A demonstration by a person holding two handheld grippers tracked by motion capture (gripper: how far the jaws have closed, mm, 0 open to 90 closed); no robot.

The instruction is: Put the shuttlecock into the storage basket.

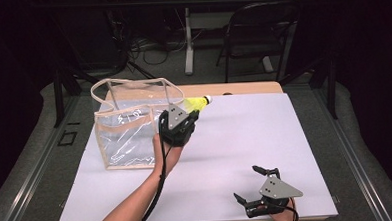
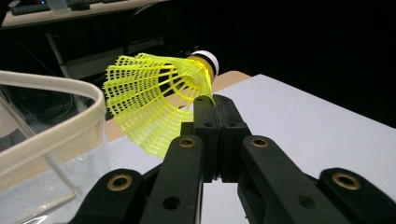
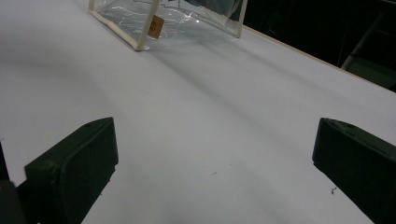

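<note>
Two grippers on a white surface [image 1: 235, 139]. High view: left gripper [image 1: 184, 113] raised beside the right wall of a clear bag [image 1: 127, 126] with cream trim, which stands at the surface's left rear. A yellow shuttlecock [image 1: 197, 104] sticks out past the gripper toward the far edge, white cork tip outward. Right gripper [image 1: 255, 185] sits low at the near edge, well apart from the bag; broad bare surface lies between the two and out to the right edge.

Left gripper view: fingers [image 2: 217, 135] pressed together on the rim of the shuttlecock [image 2: 154, 95] skirt, a pinch the overhead view hides under the grey plate. The skirt's mesh flares left toward the bag's [image 2: 56, 121] trimmed upper rim, just beside it; cork end points away. Shuttlecock is held clear above the surface.

Right gripper view: fingers [image 3: 70, 172] stand wide apart, nothing between them, bare surface ahead. Bag [image 3: 154, 21] base and a small tan tag [image 3: 155, 26] show far off; the surface's far edge runs diagonally at right.
</note>
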